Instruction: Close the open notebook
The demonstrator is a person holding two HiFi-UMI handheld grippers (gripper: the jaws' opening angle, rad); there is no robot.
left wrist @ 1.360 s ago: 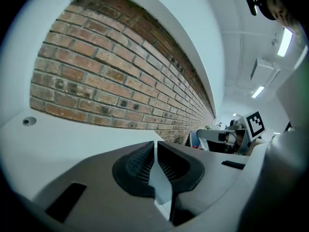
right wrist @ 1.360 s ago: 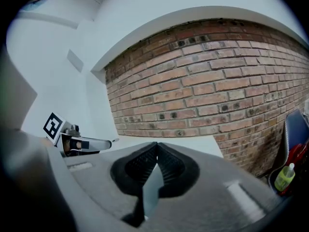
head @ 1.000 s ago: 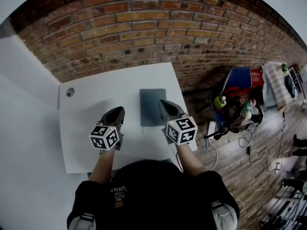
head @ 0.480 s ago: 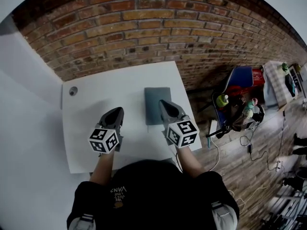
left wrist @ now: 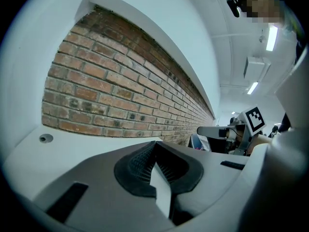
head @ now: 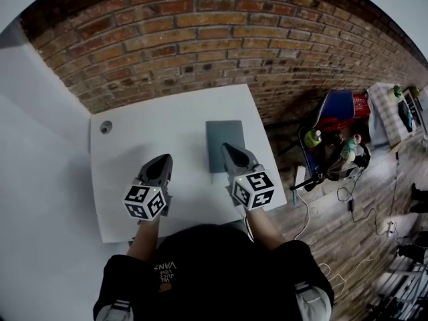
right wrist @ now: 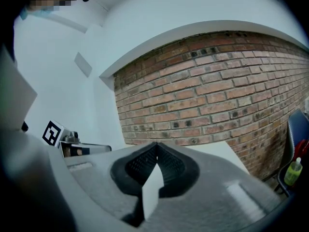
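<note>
Both pairs of jaws are sitting pressed together with nothing between them: the left gripper (left wrist: 154,145) has just been closing its last sliver on empty air, and the right gripper (right wrist: 155,146) is showing its ribbed pads meeting edge to edge. Neither is gripping anything.

The notebook (head: 225,135) is lying flat on the white tabletop (head: 144,142), close to its right edge, dark cover up and looking already closed. In the head view the right gripper (head: 228,148) is overlapping the book's near end, though whether it is touching the cover cannot be told. The left gripper (head: 164,159) is hanging well apart from the book, over bare tabletop.

Judging from this, the closing is looking done, and what is remaining is getting clear of the book. Doing that well means lifting the right tip straight off rather than dragging it, so the cover is not getting flipped back or the book nudged over the edge.

Beyond the tabletop's right edge, a blue and red thing (head: 340,109) is standing on the floor; chair or bin, it is too small to tell. 1 green bottle (head: 308,141) is standing beside it.
</note>
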